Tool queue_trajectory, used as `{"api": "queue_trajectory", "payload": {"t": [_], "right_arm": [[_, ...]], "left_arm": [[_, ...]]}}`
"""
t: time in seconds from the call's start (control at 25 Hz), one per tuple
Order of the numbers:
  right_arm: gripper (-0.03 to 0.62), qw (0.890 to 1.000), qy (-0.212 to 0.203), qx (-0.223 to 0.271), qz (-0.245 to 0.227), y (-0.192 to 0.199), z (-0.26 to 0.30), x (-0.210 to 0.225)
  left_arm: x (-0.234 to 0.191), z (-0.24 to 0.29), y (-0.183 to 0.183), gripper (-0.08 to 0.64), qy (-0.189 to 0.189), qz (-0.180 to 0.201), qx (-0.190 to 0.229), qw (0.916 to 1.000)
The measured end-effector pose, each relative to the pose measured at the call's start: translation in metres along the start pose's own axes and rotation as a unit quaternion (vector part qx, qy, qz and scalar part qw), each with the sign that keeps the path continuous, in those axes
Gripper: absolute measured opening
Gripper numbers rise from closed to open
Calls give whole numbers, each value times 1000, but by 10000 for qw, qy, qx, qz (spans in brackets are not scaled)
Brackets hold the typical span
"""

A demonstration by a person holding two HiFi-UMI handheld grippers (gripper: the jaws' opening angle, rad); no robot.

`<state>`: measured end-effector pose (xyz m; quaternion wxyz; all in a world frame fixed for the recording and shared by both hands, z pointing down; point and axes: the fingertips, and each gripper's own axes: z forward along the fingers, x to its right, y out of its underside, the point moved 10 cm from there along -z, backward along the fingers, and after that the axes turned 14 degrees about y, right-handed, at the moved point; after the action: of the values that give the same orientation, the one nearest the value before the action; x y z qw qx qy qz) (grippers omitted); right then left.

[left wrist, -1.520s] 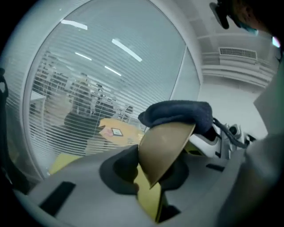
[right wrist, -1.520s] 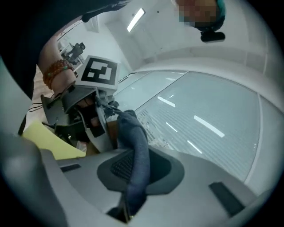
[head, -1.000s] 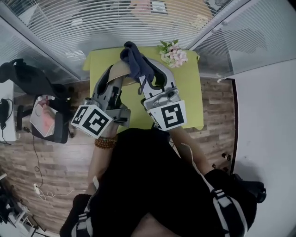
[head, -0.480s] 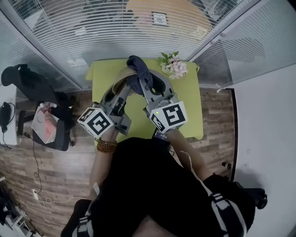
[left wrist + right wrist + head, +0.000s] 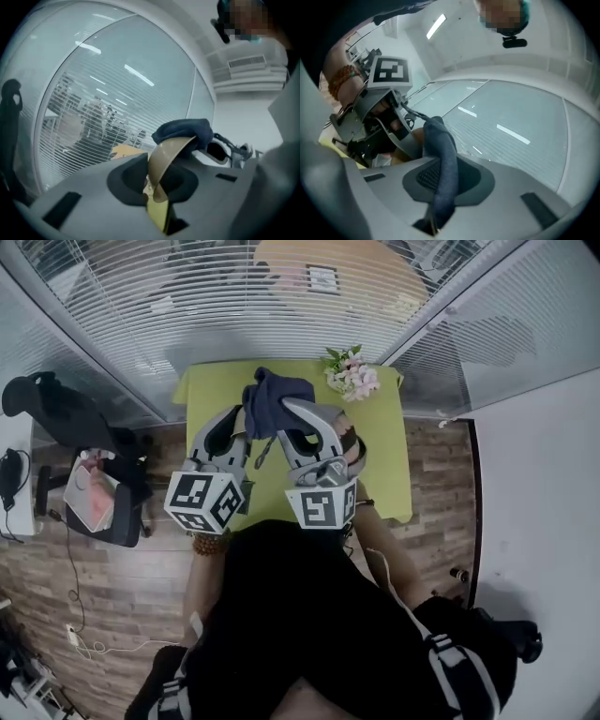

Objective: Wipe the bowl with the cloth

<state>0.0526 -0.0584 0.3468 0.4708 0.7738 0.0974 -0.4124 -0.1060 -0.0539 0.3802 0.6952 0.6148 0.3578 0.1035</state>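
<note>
The left tongs [image 5: 154, 185], jaws just closing on the tan round bowl [image 5: 168, 152] rim, hold it tilted so the right tongs [image 5: 440, 180], clenched on the dark-blue fabric cloth [image 5: 446, 159], can wipe it.

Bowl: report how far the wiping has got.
Done: both things are picked up and held above the yellow-green table. In hand: the left gripper, its jaws having just been closing, clamps the tan round bowl by its rim. The right gripper pinches the dark blue cloth, which drapes over the bowl. Left: finish wiping; how clean the bowl is cannot be told.
</note>
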Motion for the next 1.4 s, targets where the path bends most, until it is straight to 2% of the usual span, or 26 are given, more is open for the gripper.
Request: {"api": "queue_trajectory", "payload": {"t": [0.12, 0.28, 0.36, 0.48, 0.56, 0.64, 0.72, 0.8, 1.04, 1.12, 1.16, 1.2, 1.24, 1.32, 1.4], "right_arm": [[50, 9961, 262, 85, 843, -5, -1, 4], [61, 9828, 475, 42, 1785, -8, -2, 7], [59, 9720, 525, -28, 2290, -6, 0, 8], [54, 9476, 533, -90, 3147, -2, 6, 10], [55, 9367, 512, -133, 3462, -1, 8, 9], [57, 9327, 429, -230, 3574, 0, 6, 7], [60, 9238, 290, -377, 3800, 4, 6, 3], [61, 9020, 172, -558, 4278, 8, 6, -1], [63, 8131, -361, -1172, 5690, 22, 9, -14], [66, 7915, -622, -1396, 5918, 26, 11, -18], [67, 7831, -807, -1526, 5974, 29, 12, -20], [71, 7758, -1045, -1670, 5995, 32, 14, -22], [72, 7687, -1328, -1811, 5990, 34, 15, -26], [71, 7536, -1897, -1962, 5980, 40, 15, -33], [47, 7409, -2261, -1880, 6038, 47, 9, -35]], "left_arm": [[-3, -6, -6, 55, 262, -671, 796, 9942], [-5, -11, -9, 66, 486, -1487, 1556, 9753], [-9, -12, -2, 67, 601, -2131, 1902, 9565], [-14, -12, 14, 67, 653, -3130, 2234, 9208], [-17, -11, 22, 69, 738, -3547, 2391, 9009], [-19, -10, 27, 71, 922, -3846, 2612, 8805], [-20, -11, 29, 74, 995, -4036, 2818, 8647], [-21, -14, 31, 77, 967, -4100, 2965, 8571], [-27, -20, 36, 78, 982, -4144, 3387, 8390], [-31, -21, 39, 80, 974, -4152, 3443, 8364], [-34, -22, 40, 80, 920, -4121, 3420, 8395], [-38, -25, 41, 78, 831, -4040, 3354, 8470], [-42, -28, 42, 80, 719, -3911, 3248, 8581], [-52, -35, 39, 80, 486, -3525, 2948, 8868], [-61, -40, 34, 70, 291, -3108, 2645, 9125]]}}
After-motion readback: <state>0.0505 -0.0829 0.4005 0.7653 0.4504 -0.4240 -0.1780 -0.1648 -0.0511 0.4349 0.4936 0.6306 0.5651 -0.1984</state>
